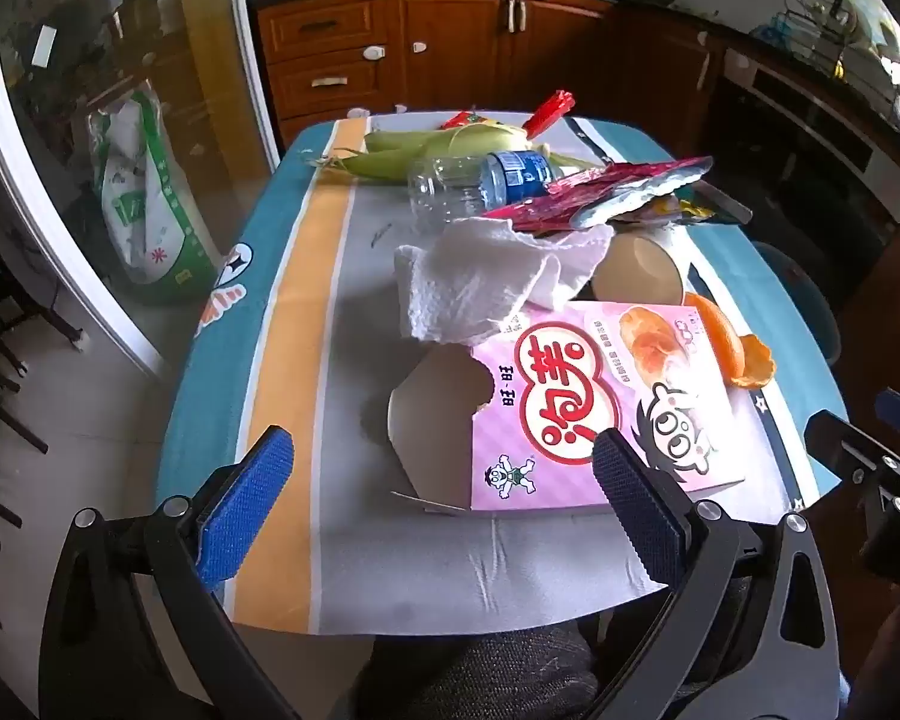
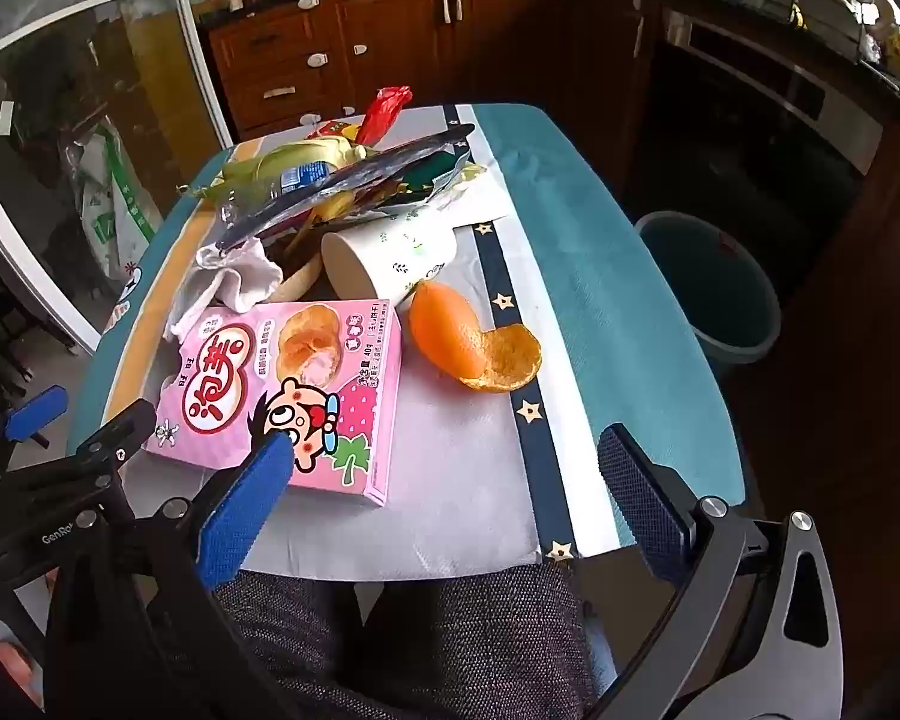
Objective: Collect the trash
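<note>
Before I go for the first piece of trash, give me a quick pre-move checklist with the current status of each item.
1. Left hand-held gripper open and empty: ok.
2. Right hand-held gripper open and empty: ok.
3. Pink snack box nearest, top unobstructed: ok, though a white tissue overlaps its far edge.
4. Orange peel lying free beside the box: ok.
5. Bin open, on the floor right of the table: ok.
6. Paper cup empty: cannot tell.
</note>
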### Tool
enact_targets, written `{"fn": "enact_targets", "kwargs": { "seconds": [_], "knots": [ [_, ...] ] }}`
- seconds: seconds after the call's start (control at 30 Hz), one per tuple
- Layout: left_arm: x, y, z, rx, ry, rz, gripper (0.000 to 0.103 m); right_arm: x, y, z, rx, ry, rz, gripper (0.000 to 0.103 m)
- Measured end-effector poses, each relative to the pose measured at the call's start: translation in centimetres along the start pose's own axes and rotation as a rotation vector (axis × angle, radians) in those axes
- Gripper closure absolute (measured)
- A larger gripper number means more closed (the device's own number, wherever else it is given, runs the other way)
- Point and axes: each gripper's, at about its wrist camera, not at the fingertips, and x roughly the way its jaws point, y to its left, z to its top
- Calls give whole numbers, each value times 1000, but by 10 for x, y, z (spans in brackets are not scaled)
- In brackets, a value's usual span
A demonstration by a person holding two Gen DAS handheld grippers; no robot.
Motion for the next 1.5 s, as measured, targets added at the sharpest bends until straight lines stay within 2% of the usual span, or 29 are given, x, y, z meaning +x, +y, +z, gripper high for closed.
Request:
{"fn": "enact_targets", "kwargs": {
  "seconds": [0.3,0.53,1.5],
  "knots": [
    [-1,-8,-3,8,-14,-1,3,0,0,2,1,4,-7,5],
    [-6,2,3,-18,-3,-18,3,-5,2,2,0,-1,-8,5],
    [-2,4,-3,-22,-2,-30,3,1,-1,0,1,14,-2,5]
  ]
}}
